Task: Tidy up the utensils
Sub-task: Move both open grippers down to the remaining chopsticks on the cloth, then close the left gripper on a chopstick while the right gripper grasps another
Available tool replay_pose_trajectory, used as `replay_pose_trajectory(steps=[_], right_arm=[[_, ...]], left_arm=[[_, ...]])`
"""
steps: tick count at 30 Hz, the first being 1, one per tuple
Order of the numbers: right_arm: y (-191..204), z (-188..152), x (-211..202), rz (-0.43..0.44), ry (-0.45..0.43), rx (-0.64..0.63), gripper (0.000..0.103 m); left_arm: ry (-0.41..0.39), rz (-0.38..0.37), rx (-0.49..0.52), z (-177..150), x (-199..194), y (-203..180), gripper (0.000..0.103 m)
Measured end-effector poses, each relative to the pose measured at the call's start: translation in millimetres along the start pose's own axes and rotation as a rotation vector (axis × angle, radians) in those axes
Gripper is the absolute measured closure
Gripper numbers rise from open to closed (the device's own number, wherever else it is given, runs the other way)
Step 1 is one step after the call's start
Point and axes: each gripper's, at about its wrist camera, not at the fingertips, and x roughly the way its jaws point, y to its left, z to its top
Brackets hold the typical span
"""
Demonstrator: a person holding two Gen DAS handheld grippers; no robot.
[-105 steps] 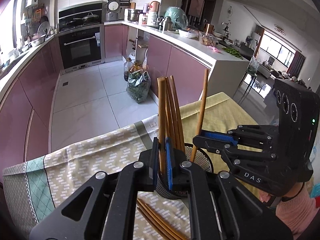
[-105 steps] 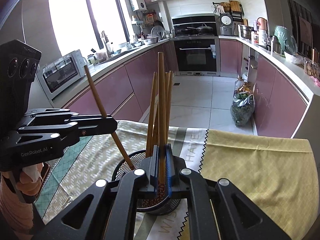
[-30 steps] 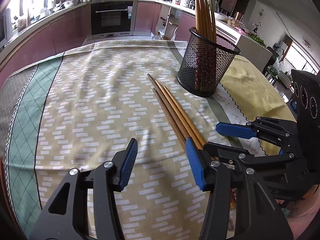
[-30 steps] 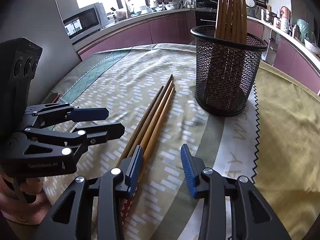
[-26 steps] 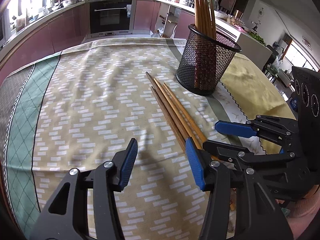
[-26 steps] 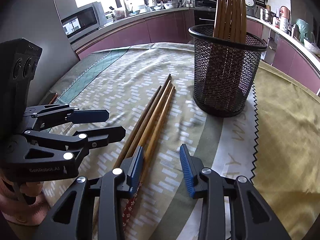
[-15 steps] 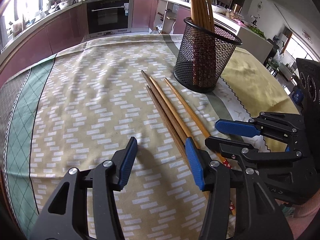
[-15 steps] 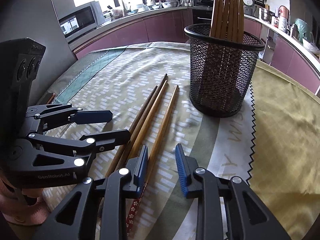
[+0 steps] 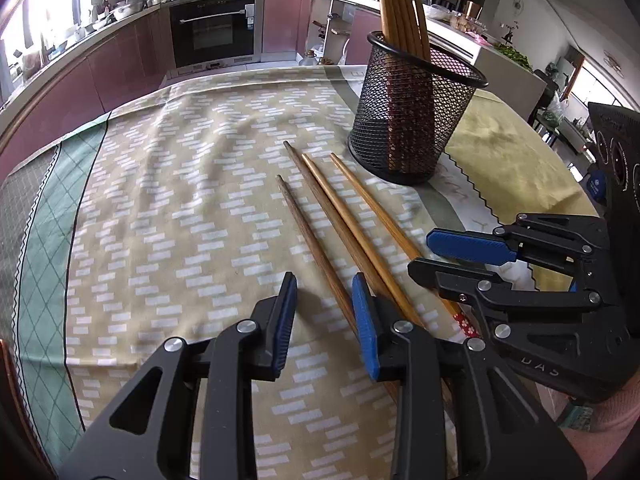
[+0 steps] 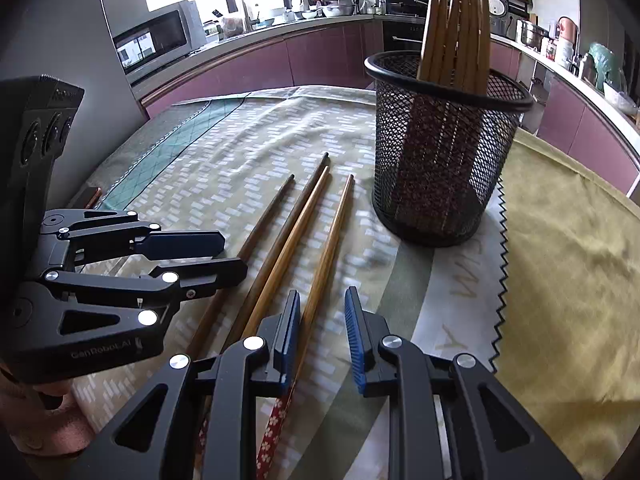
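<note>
A black mesh holder point(image 9: 412, 120) point(image 10: 444, 152) stands on the tablecloth with several wooden chopsticks upright in it. Several loose chopsticks point(image 9: 332, 220) point(image 10: 292, 240) lie side by side in front of it. My left gripper point(image 9: 324, 316) point(image 10: 192, 252) is open, low over the leftmost dark chopstick point(image 9: 308, 232), its jaws either side of that stick's near part. My right gripper point(image 10: 322, 328) point(image 9: 444, 252) is open, low over the rightmost lighter chopstick point(image 10: 326, 256), which runs by its left finger point(image 10: 290, 332). Neither holds anything.
The table carries a patterned beige and green cloth point(image 9: 160, 200) with a plain yellow cloth point(image 10: 568, 248) on the right. Kitchen cabinets, an oven point(image 9: 212, 32) and a microwave point(image 10: 156, 40) stand beyond the table edge.
Both grippers let chopsticks go into the holder, came down to the loose ones and narrowed their jaws. The loose chopsticks spread apart; the leftmost and rightmost now lie separate from the middle pair.
</note>
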Motion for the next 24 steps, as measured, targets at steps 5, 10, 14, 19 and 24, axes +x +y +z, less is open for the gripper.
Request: replay_pose_trajectory(steps=[5, 10, 14, 19, 24], right_arm=[[0.2, 9.1, 7.6, -0.005, -0.01, 0.013, 0.087], [-6.4, 10.3, 9.0, 0.024, -0.019, 0.064, 0.096], [-10.8, 7.8, 6.4, 0.051, -0.025, 0.095, 0.097], [-12.9, 5.9, -1.6, 0.072, -0.041, 0.107, 0.097], [-14.5, 7.7, -14.1, 0.109, -0.071, 0.113, 0.097]], left_arm=[[0.001, 0.015, -0.012, 6.7, 4.6, 2.4, 0.088], [-0.006, 0.014, -0.039, 7.5, 5.2, 4.5, 0.09], [-0.014, 0.001, -0.067, 7.3, 4.4, 7.6, 0.094], [-0.023, -0.008, -0.078, 5.7, -0.3, 9.1, 0.095], [-0.048, -0.037, -0.082, 6.6, -12.2, 8.6, 0.095]])
